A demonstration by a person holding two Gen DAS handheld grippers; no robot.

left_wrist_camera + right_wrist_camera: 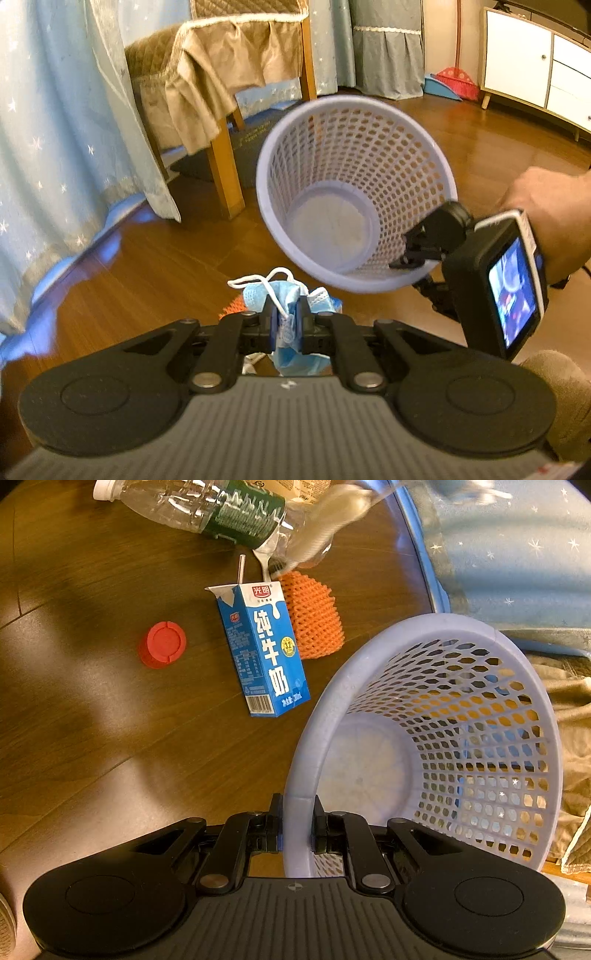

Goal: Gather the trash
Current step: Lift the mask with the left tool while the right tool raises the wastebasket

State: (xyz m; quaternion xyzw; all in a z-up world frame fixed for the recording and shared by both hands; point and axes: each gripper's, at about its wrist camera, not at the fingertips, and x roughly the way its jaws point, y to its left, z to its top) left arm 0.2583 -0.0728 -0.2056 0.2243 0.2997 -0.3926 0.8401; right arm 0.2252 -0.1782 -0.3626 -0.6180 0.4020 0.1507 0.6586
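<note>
My left gripper (287, 325) is shut on a crumpled blue face mask (291, 299) with white ear loops, held above the wooden floor, just in front of the tilted lavender mesh waste basket (354, 192). My right gripper (297, 825) is shut on the basket's rim (295, 812), tipping the basket's mouth toward me; in the left wrist view the right gripper (413, 254) clamps the rim's lower right. The basket (443, 746) looks empty inside. On the floor lie a blue milk carton (262, 650), an orange foam net (314, 616), a red cap (162, 644) and a clear plastic bottle (207, 509).
A chair (221, 92) draped in tan cloth stands behind the basket, beside a pale blue star-print curtain (55, 147). A white cabinet (535, 66) and a red broom with blue dustpan (450, 83) sit at the far right. A hand (546, 214) holds the right gripper.
</note>
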